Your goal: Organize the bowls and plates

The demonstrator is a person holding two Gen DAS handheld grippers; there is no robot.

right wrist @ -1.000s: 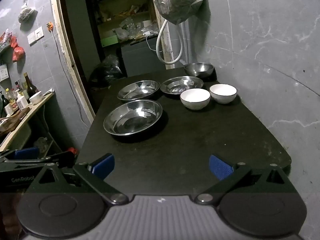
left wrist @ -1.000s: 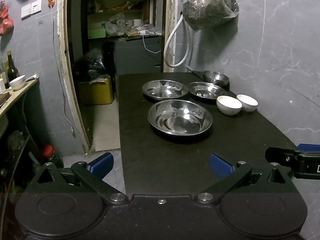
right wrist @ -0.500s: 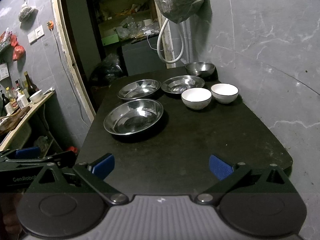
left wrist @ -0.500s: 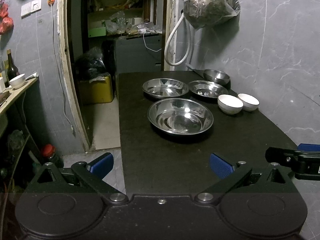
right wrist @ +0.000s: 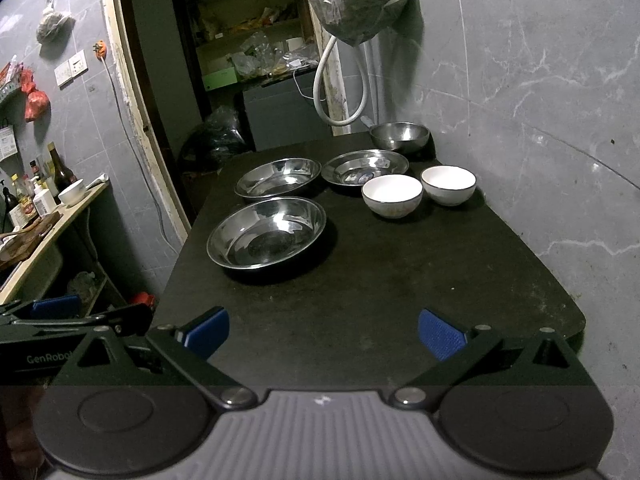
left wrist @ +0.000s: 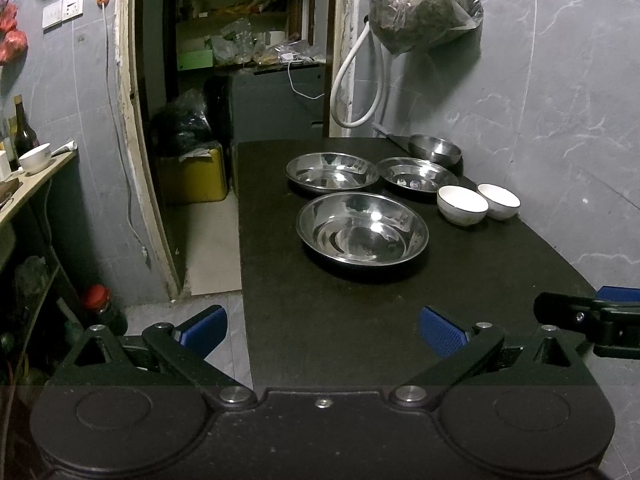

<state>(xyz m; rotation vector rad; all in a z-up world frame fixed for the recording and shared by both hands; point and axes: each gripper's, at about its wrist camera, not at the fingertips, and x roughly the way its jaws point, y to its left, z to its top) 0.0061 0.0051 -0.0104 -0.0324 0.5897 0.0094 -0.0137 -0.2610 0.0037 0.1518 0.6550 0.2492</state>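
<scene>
Both claws spread wide, empty. Left gripper hangs over the near left edge of the black matte table, half over the floor; right gripper over the near end, its blue-padded fingertips clear of the surface.

Since a second ago, little has changed: the dishes sit slightly further up both views, suggesting a small tilt or advance of the claws. Nothing touched; organizing not yet begun.

Outward: large shallow round steel plate nearest, alone at mid-table. Behind it a second wide steel plate and a smaller steel plate side by side. Deep steel bowl at the far corner by the grey tiled wall. Two white ceramic bowls just beside each other on the wall side.

Room: broad bare tabletop between claws and nearest plate, so a straight approach is open. Left edge drops to floor; wall hems the right.
</scene>
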